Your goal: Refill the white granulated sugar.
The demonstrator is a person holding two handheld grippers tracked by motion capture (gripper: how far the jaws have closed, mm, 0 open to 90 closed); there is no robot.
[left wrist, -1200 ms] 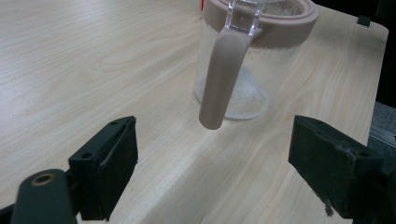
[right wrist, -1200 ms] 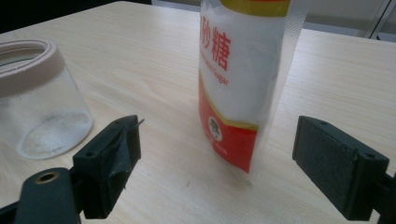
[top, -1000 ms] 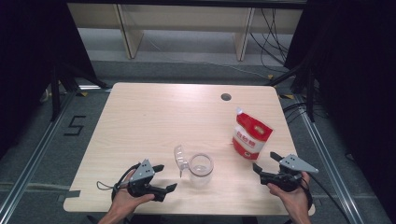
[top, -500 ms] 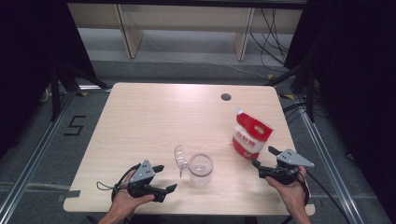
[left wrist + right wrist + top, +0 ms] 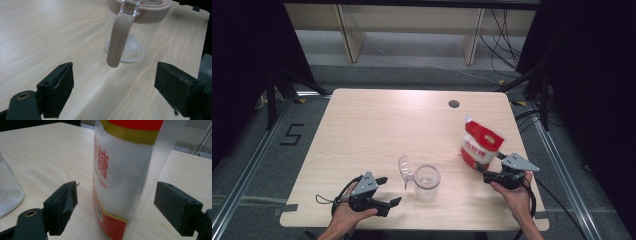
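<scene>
Two hand-held grippers stand wide open: the right hand-held gripper (image 5: 484, 176) has the sugar pouch (image 5: 125, 170) upright between its jaws, untouched, on the tabletop (image 5: 377, 130). The left hand-held gripper (image 5: 388, 192) faces the jar (image 5: 130, 32) (lid flipped up). Next, I judge, the right closes squarely without tipping the pouch.

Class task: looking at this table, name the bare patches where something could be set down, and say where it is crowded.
Free: the table's far half, from the cable hole leftward, and the left side beyond the left gripper. Crowded: the near edge, where the lidded jar, sugar pouch and right gripper sit close together.
</scene>
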